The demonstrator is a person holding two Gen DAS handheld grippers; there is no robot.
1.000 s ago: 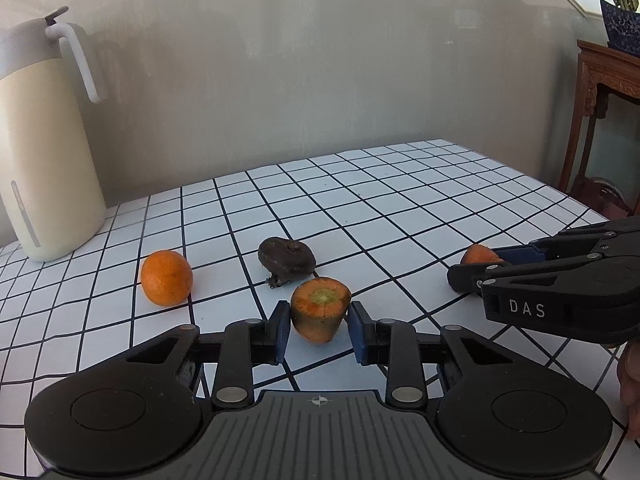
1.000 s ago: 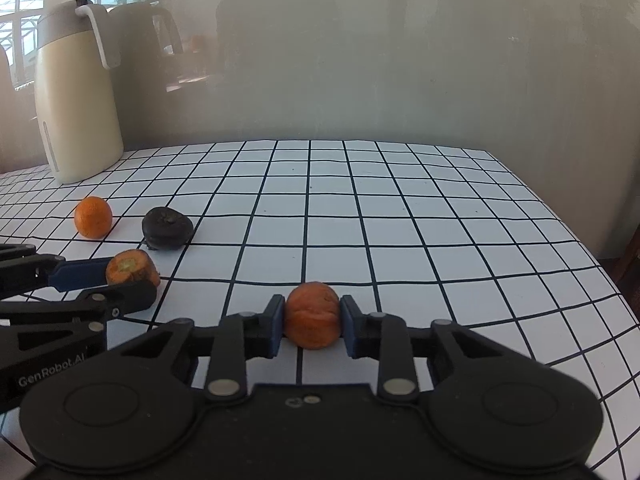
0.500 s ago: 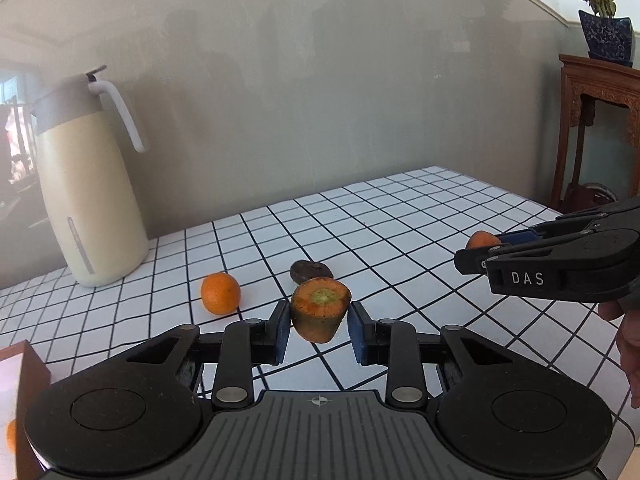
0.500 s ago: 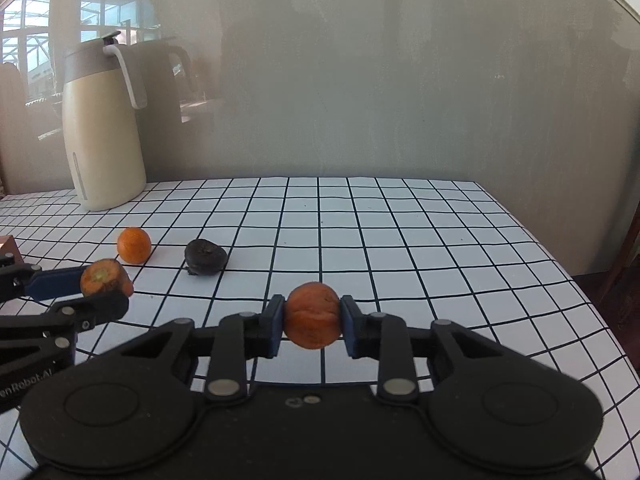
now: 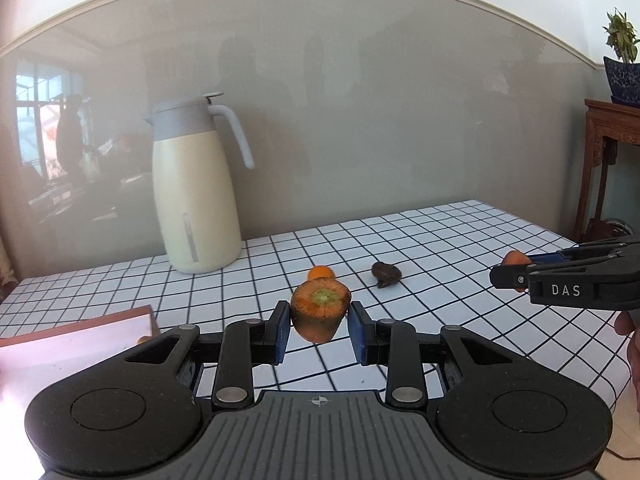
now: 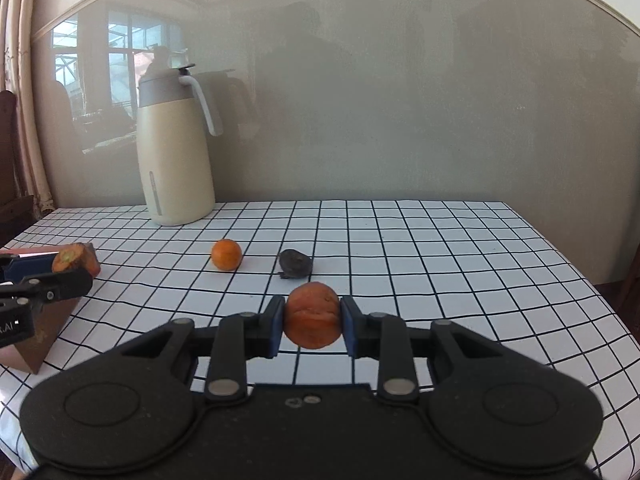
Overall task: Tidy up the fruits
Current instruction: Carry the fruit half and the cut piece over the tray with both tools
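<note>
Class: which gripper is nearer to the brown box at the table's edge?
Left. The left gripper holds its carrot piece right over the brown box; the right gripper is off to the box's right.

Open grid tablecloth (image 6: 440,264) right; jug (image 6: 174,160), box (image 6: 44,332) crowding the left

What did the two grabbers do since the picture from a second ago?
Both lifted away from the checked tablecloth. The left gripper carried its cut orange carrot stump toward the brown box; the right gripper raised its rounded orange carrot piece. Neither let go. The small orange mandarin, dark wrinkled fruit and cream jug stayed put.
</note>
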